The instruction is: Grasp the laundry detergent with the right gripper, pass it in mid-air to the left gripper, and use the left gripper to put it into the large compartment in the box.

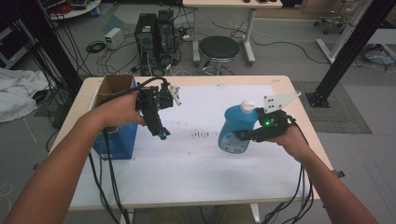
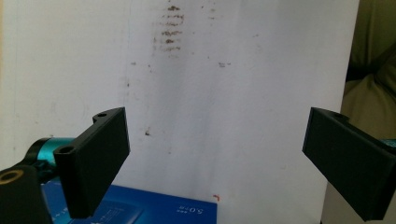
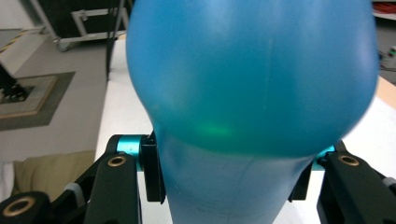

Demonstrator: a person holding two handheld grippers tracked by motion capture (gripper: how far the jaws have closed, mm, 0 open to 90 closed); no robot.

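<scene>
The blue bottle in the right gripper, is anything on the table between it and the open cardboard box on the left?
Only the left gripper hangs in that gap, open and empty. The white sheet between the blue bottle, clamped in the right gripper, and the cardboard box carries nothing but brown stains.

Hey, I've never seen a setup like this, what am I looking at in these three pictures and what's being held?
A person sits at a table covered in white paper, holding a hand-operated claw in each hand. The high view looks down from above; the other two come from cameras riding on each claw. The right claw is clamped on the narrow part of a blue plastic bottle with a white cap. The left claw is open and holds nothing, its jaws wide apart above the paper. An open blue cardboard box stands at the table's left edge.
</scene>
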